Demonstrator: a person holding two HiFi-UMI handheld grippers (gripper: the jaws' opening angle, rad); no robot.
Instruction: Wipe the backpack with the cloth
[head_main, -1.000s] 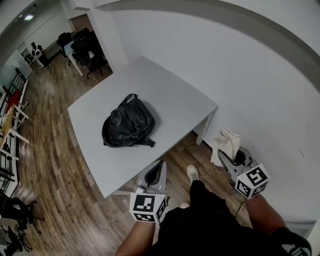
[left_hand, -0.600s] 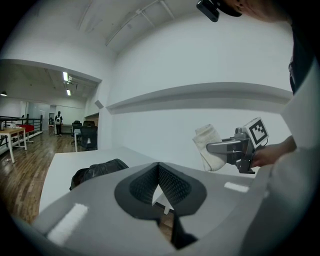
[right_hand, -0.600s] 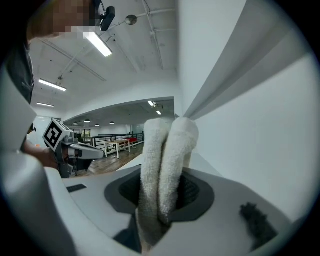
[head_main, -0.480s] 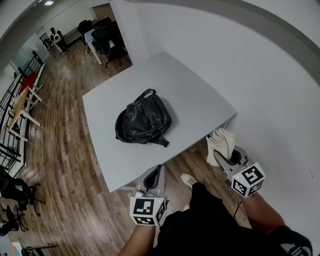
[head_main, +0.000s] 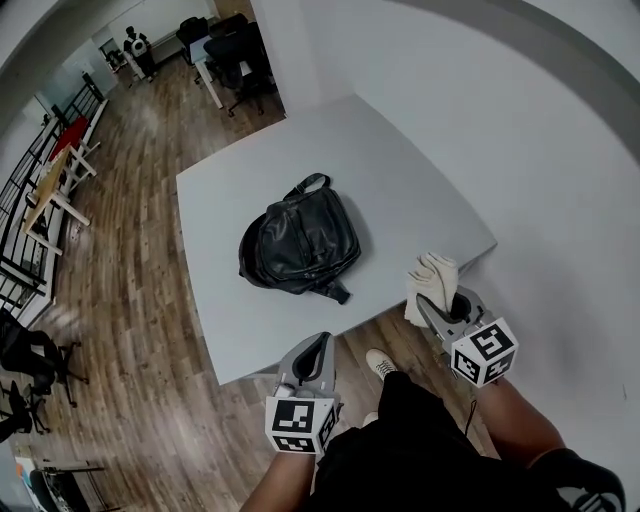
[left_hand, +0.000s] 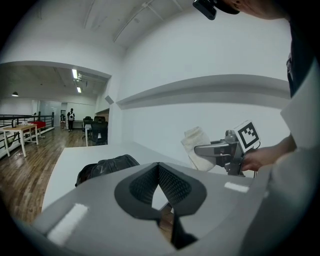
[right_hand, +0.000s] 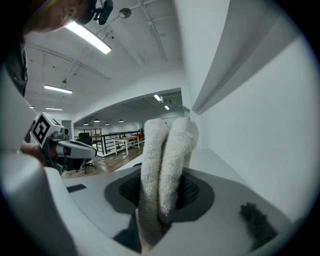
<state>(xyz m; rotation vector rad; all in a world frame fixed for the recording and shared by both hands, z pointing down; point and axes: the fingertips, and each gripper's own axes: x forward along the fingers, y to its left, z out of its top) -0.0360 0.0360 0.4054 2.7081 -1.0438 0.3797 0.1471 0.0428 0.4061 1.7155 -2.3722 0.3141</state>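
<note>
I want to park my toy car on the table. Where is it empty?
Table is bare all round the backpack, widest toward the far wall corner. Crowded only at the near right edge, by the cloth.

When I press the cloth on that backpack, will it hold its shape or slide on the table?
It will probably give: the backpack lies slumped and creased, so it looks soft. It may also slide, since it rests loose on a smooth table with nothing bracing it.

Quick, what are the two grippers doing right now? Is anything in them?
Left gripper: closed, nothing in it.
Right gripper: closed on the white cloth.
</note>
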